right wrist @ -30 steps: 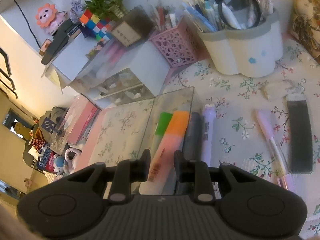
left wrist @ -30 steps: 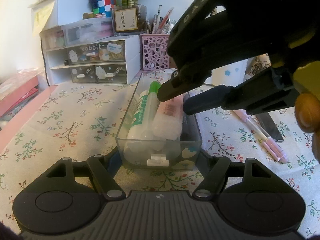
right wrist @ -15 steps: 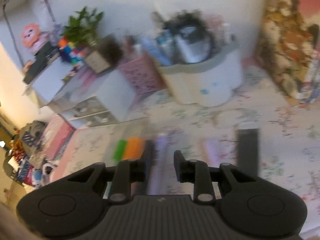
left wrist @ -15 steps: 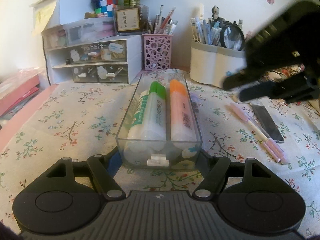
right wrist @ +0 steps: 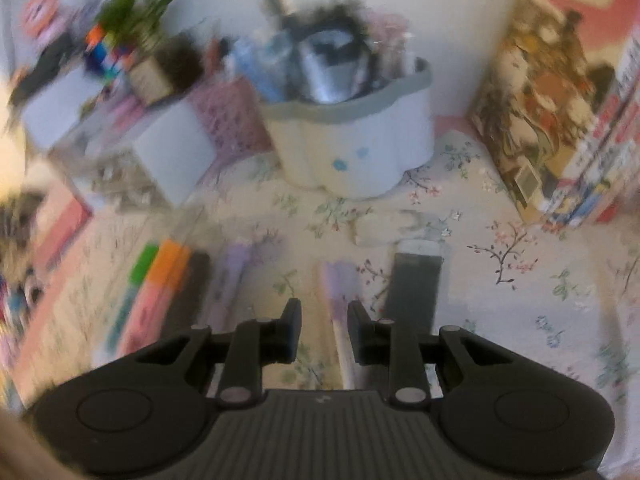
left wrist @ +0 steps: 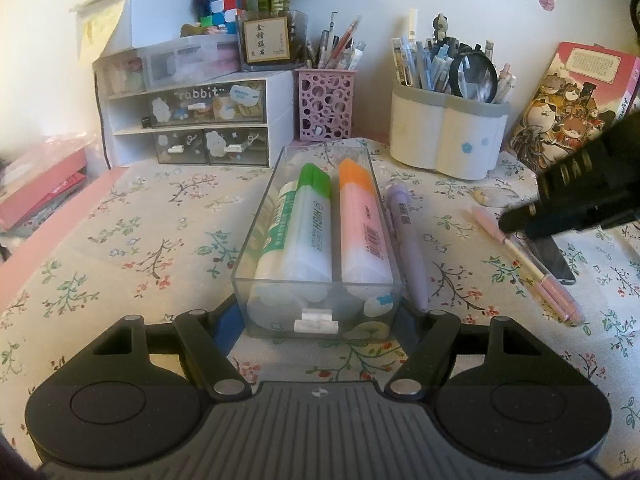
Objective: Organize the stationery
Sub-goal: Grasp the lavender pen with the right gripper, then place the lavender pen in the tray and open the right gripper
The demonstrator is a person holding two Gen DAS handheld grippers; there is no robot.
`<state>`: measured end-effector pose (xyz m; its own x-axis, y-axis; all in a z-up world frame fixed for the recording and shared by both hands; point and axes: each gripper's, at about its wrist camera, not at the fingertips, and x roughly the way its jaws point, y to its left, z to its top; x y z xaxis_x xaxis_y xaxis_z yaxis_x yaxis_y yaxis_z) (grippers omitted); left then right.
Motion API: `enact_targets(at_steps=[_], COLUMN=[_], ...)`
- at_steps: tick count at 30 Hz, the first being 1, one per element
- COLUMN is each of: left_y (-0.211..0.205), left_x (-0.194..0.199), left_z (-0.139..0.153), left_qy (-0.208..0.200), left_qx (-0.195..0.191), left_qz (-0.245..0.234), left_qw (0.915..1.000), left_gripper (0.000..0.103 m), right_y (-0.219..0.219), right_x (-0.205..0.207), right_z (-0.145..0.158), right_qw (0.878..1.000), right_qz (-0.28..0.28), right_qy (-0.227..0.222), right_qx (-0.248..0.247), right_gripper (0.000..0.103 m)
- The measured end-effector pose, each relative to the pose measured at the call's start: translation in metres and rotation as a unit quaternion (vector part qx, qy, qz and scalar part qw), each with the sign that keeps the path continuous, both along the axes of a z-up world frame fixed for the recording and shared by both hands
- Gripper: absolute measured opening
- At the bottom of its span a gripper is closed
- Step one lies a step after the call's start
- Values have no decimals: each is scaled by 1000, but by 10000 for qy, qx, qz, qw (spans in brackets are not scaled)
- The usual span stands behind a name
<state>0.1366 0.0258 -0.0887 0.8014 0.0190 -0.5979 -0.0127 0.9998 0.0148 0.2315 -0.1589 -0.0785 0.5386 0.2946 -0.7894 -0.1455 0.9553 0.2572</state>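
The right gripper [right wrist: 324, 322], open and empty, has left the clear tray [left wrist: 318, 322] the left gripper [left wrist: 320, 330] clamps; the orange highlighter [left wrist: 362, 224] lies inside, a pink pen [right wrist: 340, 308] next

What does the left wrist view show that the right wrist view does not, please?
Only the left wrist view shows the left gripper clamped on the clear box and the drawer labels.

Only the right wrist view shows the right gripper open, nothing held, above the pink pen, plus the book spines.

Both show the green marker, orange marker, purple pen, dark strip and white pen holder.
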Motion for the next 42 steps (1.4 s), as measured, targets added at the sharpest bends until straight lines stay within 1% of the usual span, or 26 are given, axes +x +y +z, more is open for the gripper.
enact_targets(at_steps=[2,4,5,7,9,11,12,14,18,24,28,33,37,42], left_y=[-1,-1,-1,-1,0,-1,0,-1,-2,-2,-4,-3,-3,-2], left_x=[0,0,0,0,0,0,0,0,1,1,2,2,3,3], left_z=[0,0,0,0,0,0,0,0,0,0,0,0,-1,-1], left_qy=[0,-2,-3,-3,-4,-4,-3,-4,-3,-2,-3,-4,-3,1], left_qx=[6,9,7,10,7,11,12,12,22,36,61,55,62,39], left_qz=[-20,-27,-27,-26,-31,-29,-30,-41,-50,-48,-65,-71,-88,-90], left_qw=[10000,10000,10000,10000,10000,10000,10000,10000,10000,10000,10000,10000,9999,10000], left_gripper=[72,72,72,72,72,72,72,72,72,72,72,72,72,72], right_y=[4,7,10,11,9,5,2,-2,3,25,48,71,79,92], right_x=[-1,-2,-1,-1,1,1,3,4,8,14,26,42,50,57], right_z=[-7,-11,-11,-11,-10,-7,-5,1,9,20,22,22,19,27], right_qw=[9995,9988,9981,9983,9993,9998,9992,9965,9881,9766,9693,9700,9702,9735], right_qz=[150,178,194,238,188,12,-72,-226,-423,-435,-261,-198,-228,-74], right_qy=[152,119,101,143,195,215,253,323,475,655,867,1056,1210,1187], right_qx=[-241,-452,-574,-519,-269,25,294,736,1403,2003,2287,2181,2086,1954], right_gripper=[23,14,13,13,13,13,13,13,13,13,13,13,13,14])
